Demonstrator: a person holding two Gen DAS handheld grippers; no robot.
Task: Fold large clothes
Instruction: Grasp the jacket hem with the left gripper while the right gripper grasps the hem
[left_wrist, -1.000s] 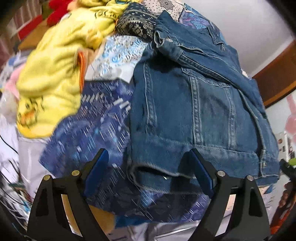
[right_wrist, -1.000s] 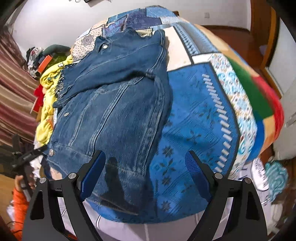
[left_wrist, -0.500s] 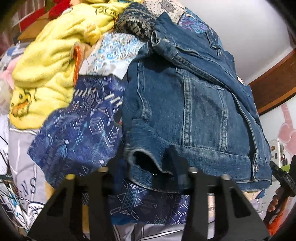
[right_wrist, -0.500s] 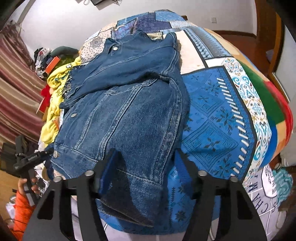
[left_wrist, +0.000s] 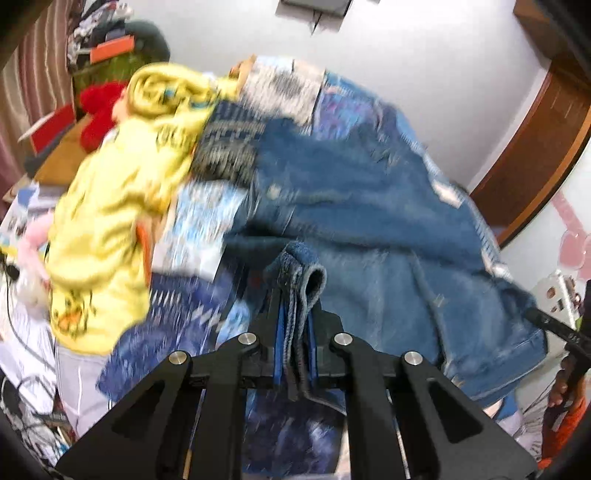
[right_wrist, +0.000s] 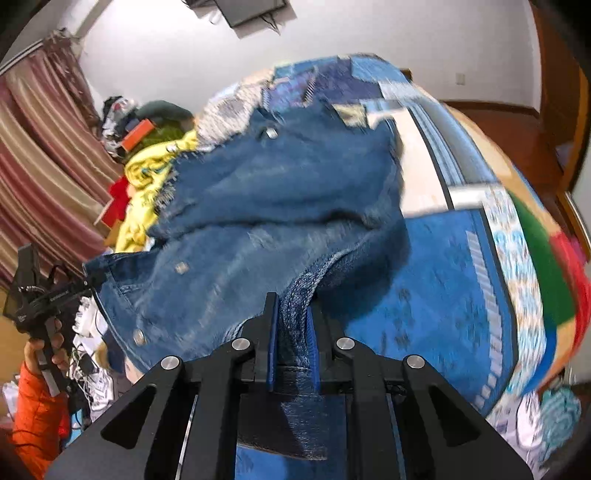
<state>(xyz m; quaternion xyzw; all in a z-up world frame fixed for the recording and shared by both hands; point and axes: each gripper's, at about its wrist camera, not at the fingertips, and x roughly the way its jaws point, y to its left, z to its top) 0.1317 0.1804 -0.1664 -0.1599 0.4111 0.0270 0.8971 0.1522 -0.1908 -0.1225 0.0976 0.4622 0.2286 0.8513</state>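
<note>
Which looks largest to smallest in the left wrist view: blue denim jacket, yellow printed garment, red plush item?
1. Blue denim jacket
2. Yellow printed garment, though blur and fisheye distortion make this gap unsure
3. Red plush item, clearly smallest

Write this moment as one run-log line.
left tongs: shut on denim jacket hem | right tongs: shut on hem | hem lifted

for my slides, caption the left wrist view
Left gripper clamped on the denim jacket's hem, beside a yellow garment.

Place: a home bedroom.
Bed: patchwork bedspread (right_wrist: 424, 280) filling mid-frame.
Window side: striped curtains (right_wrist: 40, 155) at left.
Clutter: yellow garment (left_wrist: 110, 229) heaped at left.
Wall: wooden door frame (left_wrist: 535, 147), right.
</note>
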